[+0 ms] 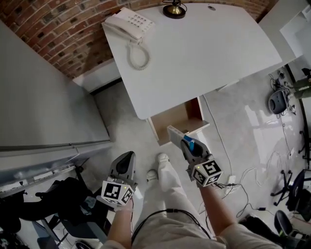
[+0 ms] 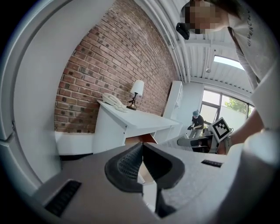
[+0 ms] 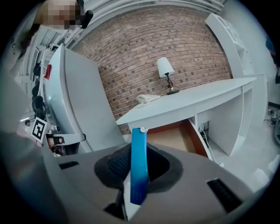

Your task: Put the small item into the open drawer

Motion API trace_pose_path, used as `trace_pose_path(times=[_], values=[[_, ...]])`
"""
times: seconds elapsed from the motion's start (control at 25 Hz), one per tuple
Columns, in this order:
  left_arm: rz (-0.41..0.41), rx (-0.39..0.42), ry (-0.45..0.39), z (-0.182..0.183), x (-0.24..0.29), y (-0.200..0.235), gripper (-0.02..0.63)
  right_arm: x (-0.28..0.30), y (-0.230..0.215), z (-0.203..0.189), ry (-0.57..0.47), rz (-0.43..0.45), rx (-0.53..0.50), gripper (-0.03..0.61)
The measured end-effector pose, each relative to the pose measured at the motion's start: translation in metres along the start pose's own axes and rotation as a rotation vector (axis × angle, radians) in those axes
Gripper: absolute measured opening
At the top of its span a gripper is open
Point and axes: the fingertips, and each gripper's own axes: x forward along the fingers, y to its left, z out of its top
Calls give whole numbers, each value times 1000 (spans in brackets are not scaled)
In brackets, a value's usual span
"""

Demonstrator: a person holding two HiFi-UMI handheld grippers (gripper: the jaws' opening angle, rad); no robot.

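Nearest to us, the right gripper (image 3: 138,151) has its jaws partly closed, pressing from both sides on the small item (image 3: 139,175), a flat blue strip with a little white bit at its top end. The strip stands upright between the pads and sticks out above them, so we judge the hold to be firm enough. The left gripper (image 2: 142,148) has its jaws together and nothing is between them. It hangs low at our left side, well apart from the drawer, and it seems to have no part in this step.

A little farther, the open drawer (image 1: 176,119) is pulled out from under the desk (image 1: 204,58), and its wooden bottom looks bare as far as we can see. In the head view the tip of the right gripper is just beside the front panel of the drawer, on our side of it, and the item is not yet over the inside.

So the picking up is done and the drawer is already open. What is left, in our judgement, is to bring the item over the front panel, to lower it inside, and to open the jaws.

Farther, on the desk top, are a white telephone (image 1: 125,23) and the base of a lamp (image 1: 174,9), and behind them stands the brick wall (image 1: 53,34)
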Motion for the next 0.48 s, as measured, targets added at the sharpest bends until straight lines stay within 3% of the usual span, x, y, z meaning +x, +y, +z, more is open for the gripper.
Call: trace_pose_path(times=[0.48], values=[[32, -32, 12, -19, 16, 6, 6, 51, -1, -32, 139, 5, -109, 74]])
